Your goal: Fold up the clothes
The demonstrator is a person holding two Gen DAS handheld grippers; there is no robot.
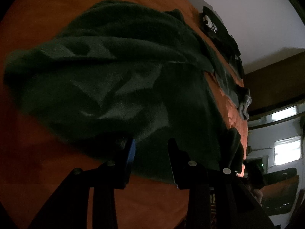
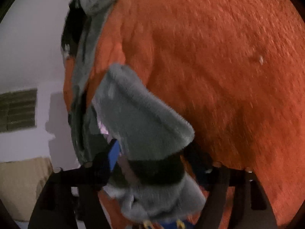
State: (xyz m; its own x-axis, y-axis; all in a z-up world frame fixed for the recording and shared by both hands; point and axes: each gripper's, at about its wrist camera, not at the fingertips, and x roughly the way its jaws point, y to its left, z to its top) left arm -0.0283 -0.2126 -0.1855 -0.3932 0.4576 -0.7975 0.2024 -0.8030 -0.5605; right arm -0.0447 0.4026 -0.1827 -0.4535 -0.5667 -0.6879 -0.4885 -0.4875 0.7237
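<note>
Two grippers engaged. Right gripper (image 2: pixel 150 164) pinched on grey fleece garment (image 2: pixel 144 114), lifted over orange blanket (image 2: pixel 228 66). Left gripper (image 1: pixel 151 148) parted, fleece edge between fingers, clamping not confirmed. Fold step judged underway; held corner next to be carried across crumpled bulk beyond.

Dark green fleece garment (image 1: pixel 106 80): fuzzy pile, crumpled in soft folds, spread across the centre and left of the left wrist frame, lower edge reaching the bottom centre.

Grey fleece piece (image 2: pixel 144 114): pale, fluffy, bunched into a cone-like fold, lower centre of the right wrist frame; its lower part crossed by a dark band.
</note>
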